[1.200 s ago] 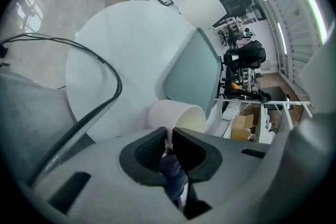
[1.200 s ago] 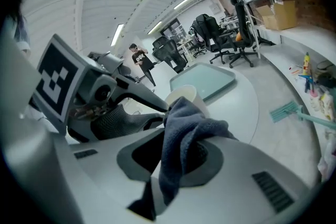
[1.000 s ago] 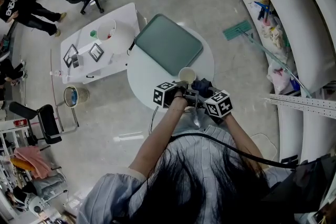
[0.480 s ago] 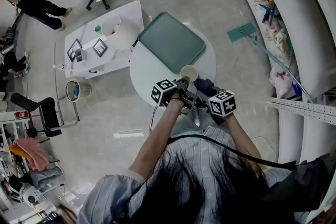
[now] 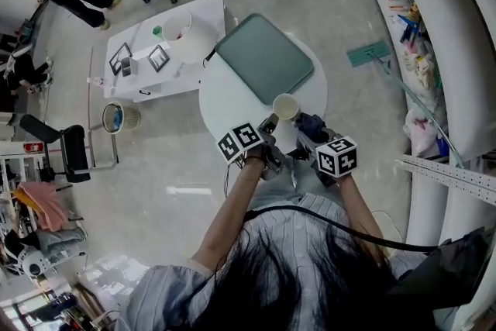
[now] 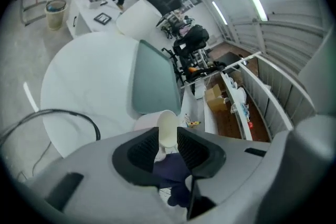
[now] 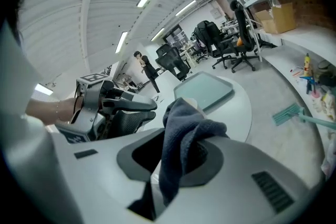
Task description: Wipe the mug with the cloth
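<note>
One mug (image 7: 193,103), mostly hidden behind cloth (image 7: 184,136) in right tongs (image 7: 177,159)

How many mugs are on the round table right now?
1. The mug stands on the round table, by the green mat, beside the dark cloth. None looks hidden.

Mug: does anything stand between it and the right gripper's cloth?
Nothing visible. The mug stands on the round table, the dark cloth in the right gripper close beside it; the left gripper, jaws just opened and empty, points at it alongside.
</note>
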A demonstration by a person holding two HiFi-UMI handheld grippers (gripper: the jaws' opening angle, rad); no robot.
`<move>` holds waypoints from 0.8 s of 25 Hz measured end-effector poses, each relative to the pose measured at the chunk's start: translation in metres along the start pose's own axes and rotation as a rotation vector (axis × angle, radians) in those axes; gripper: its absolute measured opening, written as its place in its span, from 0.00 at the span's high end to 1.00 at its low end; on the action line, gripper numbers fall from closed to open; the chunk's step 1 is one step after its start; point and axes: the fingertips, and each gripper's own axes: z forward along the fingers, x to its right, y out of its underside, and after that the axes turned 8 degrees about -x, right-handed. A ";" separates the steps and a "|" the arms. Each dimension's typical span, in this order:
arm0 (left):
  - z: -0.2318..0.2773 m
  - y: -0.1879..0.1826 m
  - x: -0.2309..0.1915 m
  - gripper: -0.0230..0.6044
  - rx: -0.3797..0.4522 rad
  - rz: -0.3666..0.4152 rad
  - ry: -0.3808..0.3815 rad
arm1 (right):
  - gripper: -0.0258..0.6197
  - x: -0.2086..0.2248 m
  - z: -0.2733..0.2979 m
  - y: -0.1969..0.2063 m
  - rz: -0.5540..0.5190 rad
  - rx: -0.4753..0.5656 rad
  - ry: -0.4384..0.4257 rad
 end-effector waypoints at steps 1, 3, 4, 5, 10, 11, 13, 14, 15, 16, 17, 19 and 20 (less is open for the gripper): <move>-0.004 0.000 -0.001 0.79 0.006 0.055 -0.018 | 0.84 -0.001 -0.001 -0.001 0.000 0.004 -0.005; -0.015 0.004 -0.005 0.79 0.019 0.147 -0.058 | 0.84 -0.003 -0.002 0.000 -0.002 0.006 -0.014; -0.021 0.007 -0.009 0.79 0.025 0.186 -0.078 | 0.84 -0.004 -0.002 0.001 -0.003 0.005 -0.017; -0.026 0.008 -0.014 0.80 0.029 0.222 -0.096 | 0.84 -0.005 -0.001 0.001 -0.004 0.006 -0.019; -0.039 0.009 -0.027 0.80 0.028 0.362 -0.149 | 0.84 -0.009 0.003 -0.003 -0.029 -0.009 -0.022; -0.039 0.011 -0.027 0.80 0.029 0.380 -0.151 | 0.84 -0.008 0.003 -0.002 -0.033 -0.017 -0.021; -0.041 0.011 -0.026 0.81 0.035 0.417 -0.151 | 0.84 -0.009 0.004 -0.003 -0.039 -0.030 -0.023; -0.042 0.011 -0.025 0.82 0.038 0.434 -0.152 | 0.84 -0.010 0.006 -0.004 -0.045 -0.035 -0.025; -0.044 0.010 -0.025 0.83 0.038 0.450 -0.153 | 0.84 -0.012 0.007 -0.005 -0.051 -0.041 -0.027; -0.045 0.010 -0.025 0.84 0.038 0.465 -0.154 | 0.84 -0.013 0.009 -0.007 -0.059 -0.047 -0.028; -0.046 0.011 -0.026 0.85 0.038 0.482 -0.154 | 0.84 -0.014 0.011 -0.008 -0.067 -0.052 -0.029; -0.047 0.016 -0.027 0.86 0.035 0.518 -0.154 | 0.84 -0.014 0.014 -0.009 -0.079 -0.059 -0.031; -0.049 0.019 -0.028 0.86 0.035 0.533 -0.154 | 0.84 -0.014 0.015 -0.009 -0.082 -0.061 -0.031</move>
